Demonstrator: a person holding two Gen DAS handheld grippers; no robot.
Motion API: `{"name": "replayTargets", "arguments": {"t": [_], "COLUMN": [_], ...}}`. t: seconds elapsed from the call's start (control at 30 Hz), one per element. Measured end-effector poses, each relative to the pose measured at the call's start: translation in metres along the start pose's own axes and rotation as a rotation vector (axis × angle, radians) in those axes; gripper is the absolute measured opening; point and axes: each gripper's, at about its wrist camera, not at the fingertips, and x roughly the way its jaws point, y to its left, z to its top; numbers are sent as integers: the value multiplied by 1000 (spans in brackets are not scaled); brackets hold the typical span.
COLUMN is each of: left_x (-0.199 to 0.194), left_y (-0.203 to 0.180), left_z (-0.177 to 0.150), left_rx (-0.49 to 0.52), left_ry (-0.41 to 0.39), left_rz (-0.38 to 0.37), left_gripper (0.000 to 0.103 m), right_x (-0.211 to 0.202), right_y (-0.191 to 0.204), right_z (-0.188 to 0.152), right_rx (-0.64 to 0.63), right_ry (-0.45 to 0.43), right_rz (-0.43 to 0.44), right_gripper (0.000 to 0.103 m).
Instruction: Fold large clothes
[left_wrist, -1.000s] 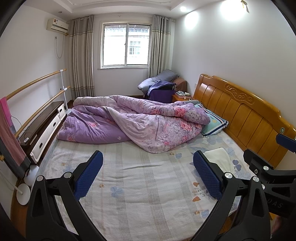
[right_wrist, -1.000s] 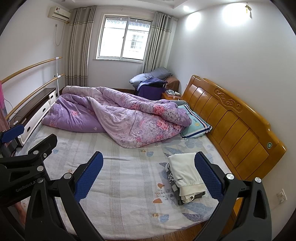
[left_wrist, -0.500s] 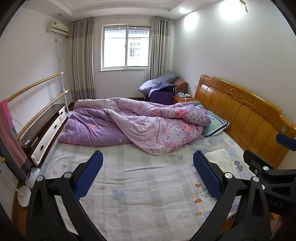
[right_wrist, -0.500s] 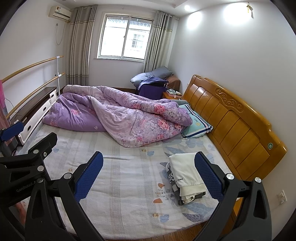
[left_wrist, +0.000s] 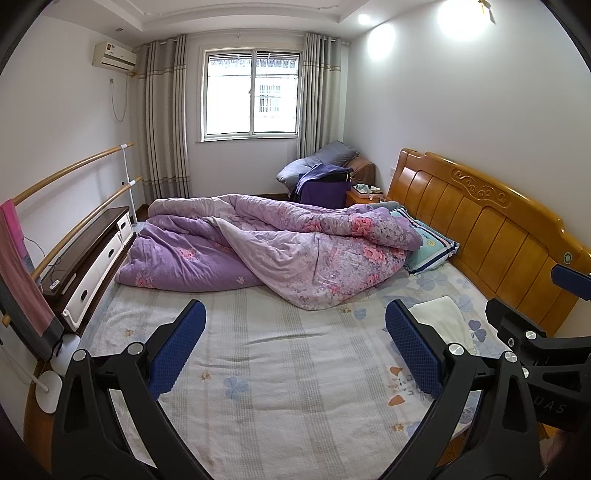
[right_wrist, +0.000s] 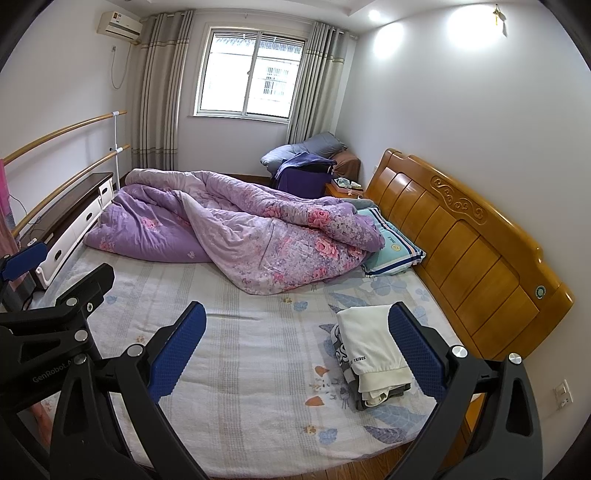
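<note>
Both grippers hang above the near side of the bed (right_wrist: 258, 369), side by side; the left gripper (left_wrist: 295, 343) has its blue-padded fingers (left_wrist: 177, 347) spread wide with nothing between them, and the right gripper (right_wrist: 295, 343) is spread just as wide and equally empty. The stack of folded clothes (right_wrist: 369, 354), a white garment on top of darker ones, lies on the patterned sheet near the wooden headboard (right_wrist: 472, 258), just beside the right gripper's right finger; a rumpled purple floral quilt (right_wrist: 240, 232) is heaped across the far half of the mattress, touching a striped pillow (right_wrist: 395, 251).
</note>
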Motion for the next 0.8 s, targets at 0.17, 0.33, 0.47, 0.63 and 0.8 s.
{"name": "replayTargets", "arguments": {"t": [0.17, 0.33, 0.47, 0.63, 0.8], "left_x": [1, 2, 2, 3, 3], "left_y": [1, 1, 1, 1, 1], "left_z": [0, 2, 2, 2, 3], "left_rx": [2, 2, 3, 3, 4], "left_ry": [1, 1, 1, 2, 1], "left_rz": [-1, -2, -2, -3, -3], "left_gripper": [98, 98, 98, 98, 98], "right_x": [1, 3, 4, 7, 8], "right_y": [-1, -2, -3, -7, -7], "right_z": [0, 1, 0, 1, 2], "right_rx": [0, -1, 1, 0, -2], "right_ry": [1, 1, 5, 4, 4], "right_rz": [2, 2, 3, 4, 5], "right_gripper": [95, 95, 95, 95, 95]}}
